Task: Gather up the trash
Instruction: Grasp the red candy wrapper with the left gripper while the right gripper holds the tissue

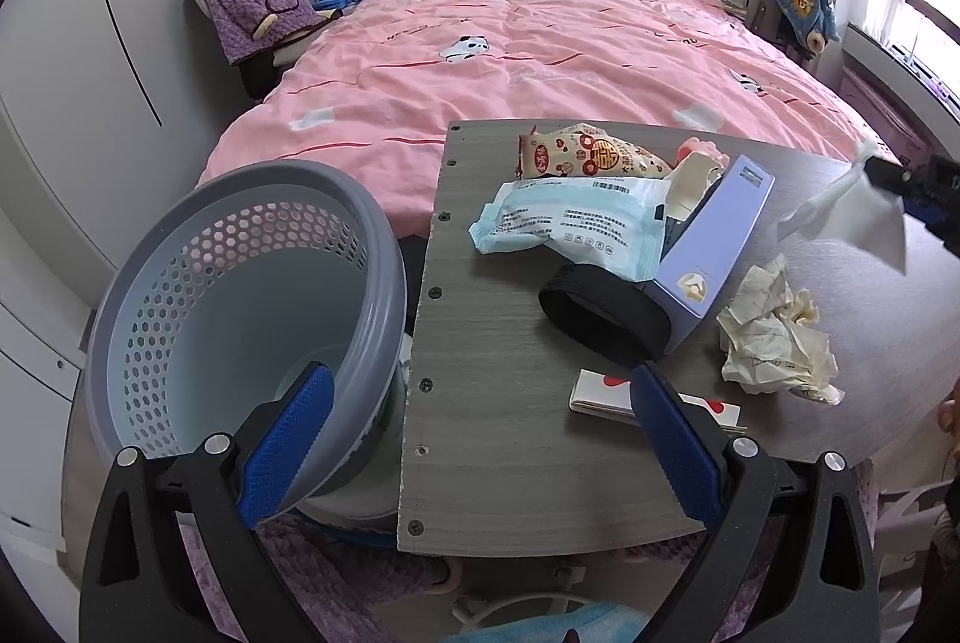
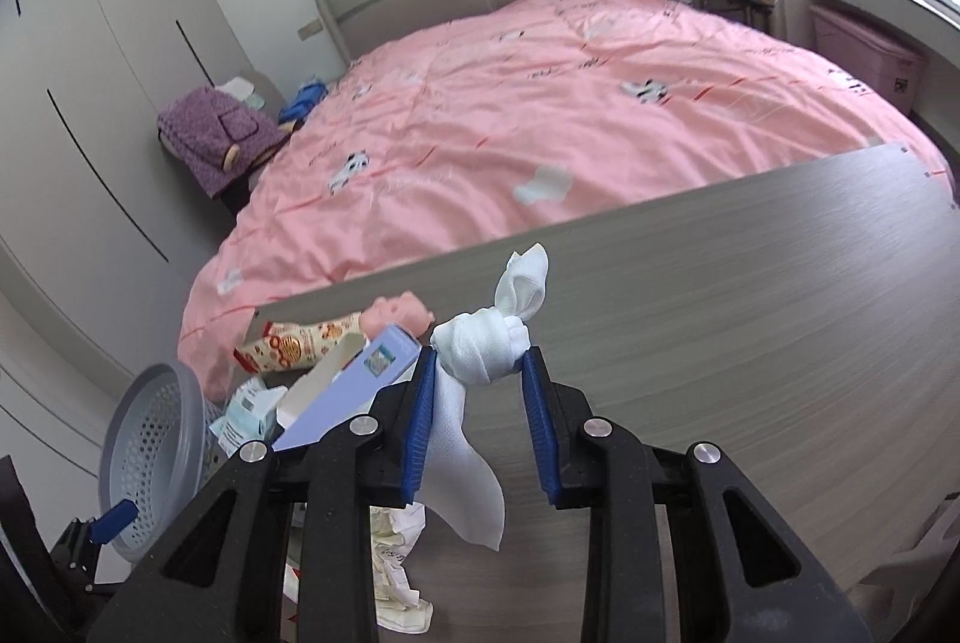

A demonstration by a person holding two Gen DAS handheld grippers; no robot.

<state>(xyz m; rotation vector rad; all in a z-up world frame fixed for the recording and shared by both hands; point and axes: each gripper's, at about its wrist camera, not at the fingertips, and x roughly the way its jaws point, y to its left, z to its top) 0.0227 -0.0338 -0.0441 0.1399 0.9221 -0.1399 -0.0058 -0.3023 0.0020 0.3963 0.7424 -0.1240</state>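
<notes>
Tissue (image 2: 480,355) between right hand-held gripper (image 2: 477,373) fingers

The cream-and-red printed snack wrapper (image 1: 591,153) bears a red double-happiness sign. The pale blue plastic wipes packet (image 1: 570,223) carries a barcode and fine print too small to read.

A knotted white tissue (image 2: 480,352) hung lifted above the board; a tilted grey perforated plastic basket (image 1: 240,295) waited beside it.
</notes>
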